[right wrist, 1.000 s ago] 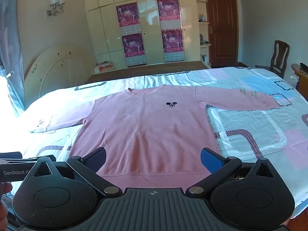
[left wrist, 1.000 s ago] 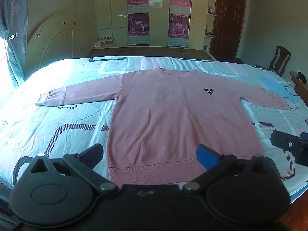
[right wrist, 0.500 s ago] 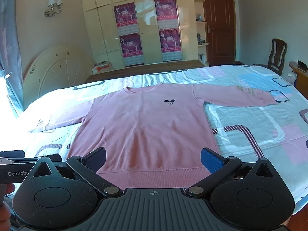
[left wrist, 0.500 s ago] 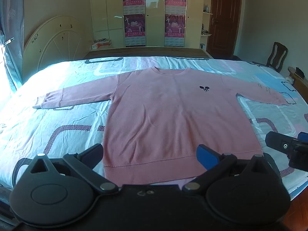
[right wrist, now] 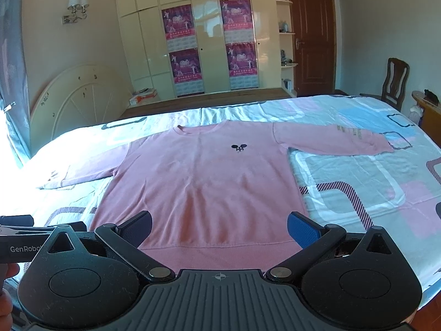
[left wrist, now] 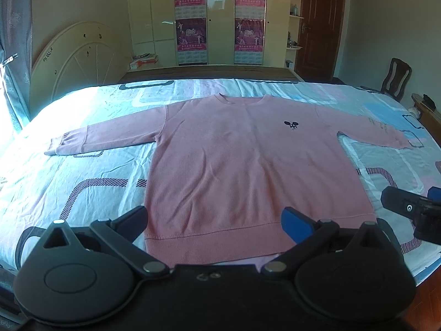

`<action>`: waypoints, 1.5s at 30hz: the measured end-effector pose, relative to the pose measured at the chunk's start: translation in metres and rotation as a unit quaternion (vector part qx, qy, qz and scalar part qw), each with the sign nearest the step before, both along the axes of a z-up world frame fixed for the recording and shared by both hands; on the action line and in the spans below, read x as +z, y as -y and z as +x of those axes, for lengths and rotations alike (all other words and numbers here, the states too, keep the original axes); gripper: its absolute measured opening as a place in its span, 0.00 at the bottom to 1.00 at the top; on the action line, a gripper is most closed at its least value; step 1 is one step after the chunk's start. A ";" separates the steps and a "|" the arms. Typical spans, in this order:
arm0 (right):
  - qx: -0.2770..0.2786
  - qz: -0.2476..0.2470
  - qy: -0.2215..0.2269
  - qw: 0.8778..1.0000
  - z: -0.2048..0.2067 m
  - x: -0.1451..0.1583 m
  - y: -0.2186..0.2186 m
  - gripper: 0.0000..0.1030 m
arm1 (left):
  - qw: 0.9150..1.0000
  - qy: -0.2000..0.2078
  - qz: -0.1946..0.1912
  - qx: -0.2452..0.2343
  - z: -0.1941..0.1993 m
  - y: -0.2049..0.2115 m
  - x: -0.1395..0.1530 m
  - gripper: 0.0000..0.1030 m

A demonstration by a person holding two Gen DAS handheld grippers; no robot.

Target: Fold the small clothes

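Spread flat and face-up across the patterned bedsheet (left wrist: 82,182), pink sweatshirt (left wrist: 248,165) at 12 o'clock, sleeves toward 9 and 3, no fold made yet, left gripper (left wrist: 217,220) and right gripper (right wrist: 220,227) gaping, empty, above the hem (right wrist: 220,253).

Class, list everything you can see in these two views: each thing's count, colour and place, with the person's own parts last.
sweatshirt: 1, pink, flat on bed, sleeves spread
bedsheet: 1, pale blue patterned, under sweatshirt
posters: 4, magenta, on wardrobe doors
door: 1, dark brown, right of wardrobe
chair: 1, dark wood, far right
wall lamp: 1, white, upper left wall
headboard: 1, cream, against left wall
left tool: 1, black, open, near hem
right tool: 1, black, open, near hem
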State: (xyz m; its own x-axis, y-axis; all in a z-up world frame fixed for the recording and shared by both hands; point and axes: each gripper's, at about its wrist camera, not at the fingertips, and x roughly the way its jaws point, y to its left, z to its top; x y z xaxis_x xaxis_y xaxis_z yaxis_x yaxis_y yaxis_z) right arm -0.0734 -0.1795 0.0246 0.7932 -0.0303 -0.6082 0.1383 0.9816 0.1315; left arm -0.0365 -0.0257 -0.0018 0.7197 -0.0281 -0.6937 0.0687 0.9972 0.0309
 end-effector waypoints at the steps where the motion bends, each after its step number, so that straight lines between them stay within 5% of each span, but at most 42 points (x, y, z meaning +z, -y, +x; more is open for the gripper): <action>1: 0.000 0.000 0.000 1.000 0.000 0.000 0.000 1.00 | 1.000 -0.001 -0.001 0.000 0.000 0.000 0.000 1.00; 45: -0.008 0.018 -0.013 1.000 0.010 -0.009 0.022 1.00 | 1.000 -0.002 -0.001 0.005 0.008 0.008 -0.005 1.00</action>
